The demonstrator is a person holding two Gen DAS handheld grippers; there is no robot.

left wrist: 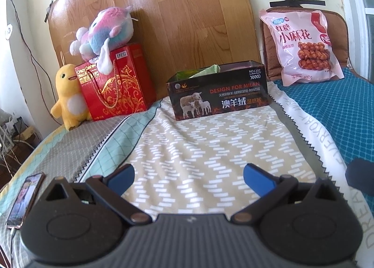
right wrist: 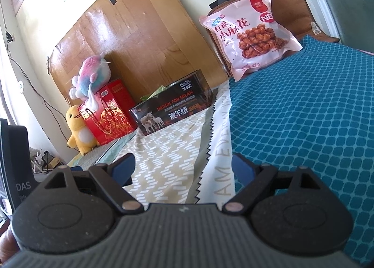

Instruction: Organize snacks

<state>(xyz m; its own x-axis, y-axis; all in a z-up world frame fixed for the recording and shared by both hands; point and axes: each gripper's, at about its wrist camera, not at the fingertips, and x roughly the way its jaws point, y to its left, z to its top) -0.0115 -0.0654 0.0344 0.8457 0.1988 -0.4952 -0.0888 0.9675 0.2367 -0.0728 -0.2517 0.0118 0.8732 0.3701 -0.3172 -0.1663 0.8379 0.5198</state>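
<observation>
A pink snack bag (left wrist: 301, 45) (right wrist: 250, 34) leans upright against a brown cushion at the far right of the bed. A black open-top box (left wrist: 217, 89) (right wrist: 170, 109) stands at the bed's far middle with green packets showing inside. Left of it stands a red biscuit gift box (left wrist: 116, 83) (right wrist: 109, 111). My left gripper (left wrist: 188, 178) hovers open over the beige patterned sheet, well short of the black box, with nothing between its blue fingers. My right gripper (right wrist: 183, 169) is open too, empty, above the seam between the sheet and the teal mat.
A pink-blue plush (left wrist: 105, 31) sits on the red box, and a yellow plush (left wrist: 67, 95) stands beside it. A phone (left wrist: 24, 200) lies at the bed's left edge. A teal mat (right wrist: 303, 116) covers the right side. A wood-look board (left wrist: 152, 15) backs the bed.
</observation>
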